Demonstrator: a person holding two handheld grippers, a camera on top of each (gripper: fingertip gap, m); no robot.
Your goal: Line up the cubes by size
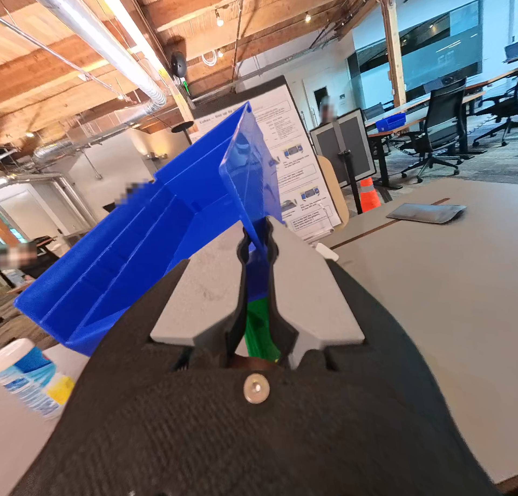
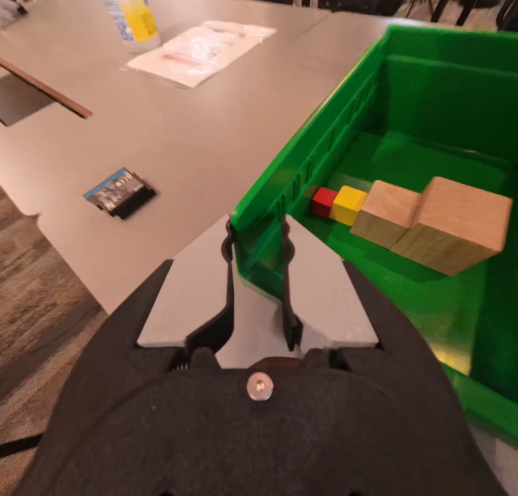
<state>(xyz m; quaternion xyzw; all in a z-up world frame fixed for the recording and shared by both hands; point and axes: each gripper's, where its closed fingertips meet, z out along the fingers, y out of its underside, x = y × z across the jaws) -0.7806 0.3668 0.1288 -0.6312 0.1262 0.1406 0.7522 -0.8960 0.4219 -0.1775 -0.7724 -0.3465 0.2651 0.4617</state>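
The left gripper (image 1: 257,231) is pinched onto the thin end wall of a blue plastic bin (image 1: 134,247), which hangs tilted in the air above the grey table (image 1: 420,286); a strip of green shows between the fingers lower down. The right gripper (image 2: 256,224) has its jaws narrowly apart, straddling the near corner of a green bin (image 2: 308,157)'s wall; whether the pads actually press the wall cannot be told.

Inside the green bin, along its near side, four cubes sit in a touching row: a small red cube (image 2: 323,202) nearest the left wall, then a yellow cube (image 2: 349,205), a medium wooden cube (image 2: 385,213) and a large wooden cube (image 2: 454,224).

On the table beyond the green bin lie a black battery pack (image 2: 120,192) with a blue-edged printed label, a clear bag of papers (image 2: 201,49) and a wipes canister (image 2: 131,11) with a blue, white and yellow label, all too blurred to read. An instruction poster (image 1: 297,157) stands behind the blue bin, with an orange traffic cone (image 1: 369,195) beside it and a flat dark pouch (image 1: 426,213) on the table.
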